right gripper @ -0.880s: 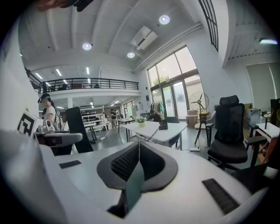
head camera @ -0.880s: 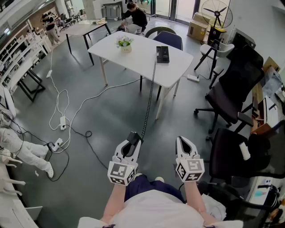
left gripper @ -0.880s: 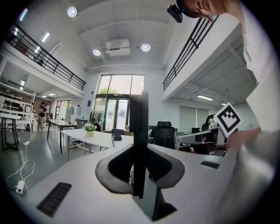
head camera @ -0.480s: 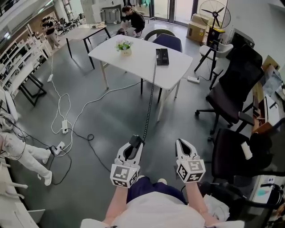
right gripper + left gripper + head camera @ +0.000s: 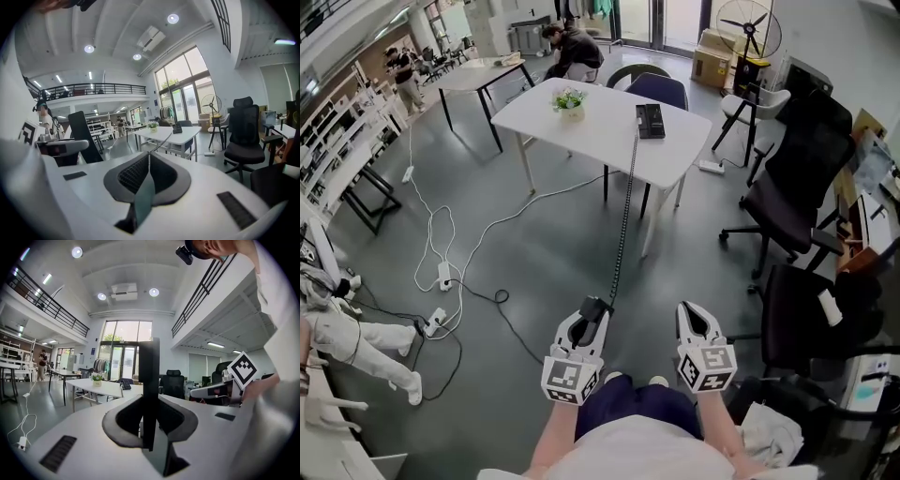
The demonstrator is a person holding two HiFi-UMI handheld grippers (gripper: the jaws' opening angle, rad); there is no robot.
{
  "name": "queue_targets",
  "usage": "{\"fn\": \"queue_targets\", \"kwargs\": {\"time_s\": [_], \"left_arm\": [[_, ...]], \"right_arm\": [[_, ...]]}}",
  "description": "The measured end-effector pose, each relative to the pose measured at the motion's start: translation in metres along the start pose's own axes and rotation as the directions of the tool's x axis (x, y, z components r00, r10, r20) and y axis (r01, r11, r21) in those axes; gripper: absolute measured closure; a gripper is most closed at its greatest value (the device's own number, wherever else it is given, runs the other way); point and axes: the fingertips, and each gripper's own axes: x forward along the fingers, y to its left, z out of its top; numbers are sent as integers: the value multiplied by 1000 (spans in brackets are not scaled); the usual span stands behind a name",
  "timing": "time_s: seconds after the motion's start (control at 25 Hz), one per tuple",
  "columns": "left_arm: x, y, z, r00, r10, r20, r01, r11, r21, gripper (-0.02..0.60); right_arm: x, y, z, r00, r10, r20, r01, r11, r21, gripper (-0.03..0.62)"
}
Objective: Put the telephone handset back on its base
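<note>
Black handset (image 5: 596,307) stays clenched in the left gripper (image 5: 590,320) fingers, right gripper (image 5: 694,313) fingers closed empty, base (image 5: 650,120) on the worktop (image 5: 595,127) still well apart.

Bright daylight, sharp, fisheye-warped edges

A potted plant (image 5: 570,99) stands on the white table (image 5: 600,131).

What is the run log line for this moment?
left gripper: shut on handset | right gripper: shut, empty | base: on table, far ahead | cord: stretched to base
</note>
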Motion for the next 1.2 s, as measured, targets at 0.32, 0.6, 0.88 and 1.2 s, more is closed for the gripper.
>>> {"fn": "queue_targets", "kwargs": {"time_s": [0.32, 0.6, 0.88, 1.2], "left_arm": [[-18, 14, -22, 999, -21, -41, 20, 1000, -23, 499], [-16, 24, -25, 999, -14, -48, 12, 999, -33, 499], [10, 36, -22, 998, -6, -55, 4, 999, -38, 499], [70, 63, -7, 999, 6, -53, -8, 999, -35, 499]], "right_arm": [[1, 24, -27, 999, -10, -45, 11, 1000, 18, 559], [13, 27, -28, 998, -2, -61, 3, 1000, 17, 559], [48, 20, -14, 997, 32, -67, -31, 1000, 2, 559], [104, -11, 18, 998, 44, -53, -44, 999, -12, 559]]}}
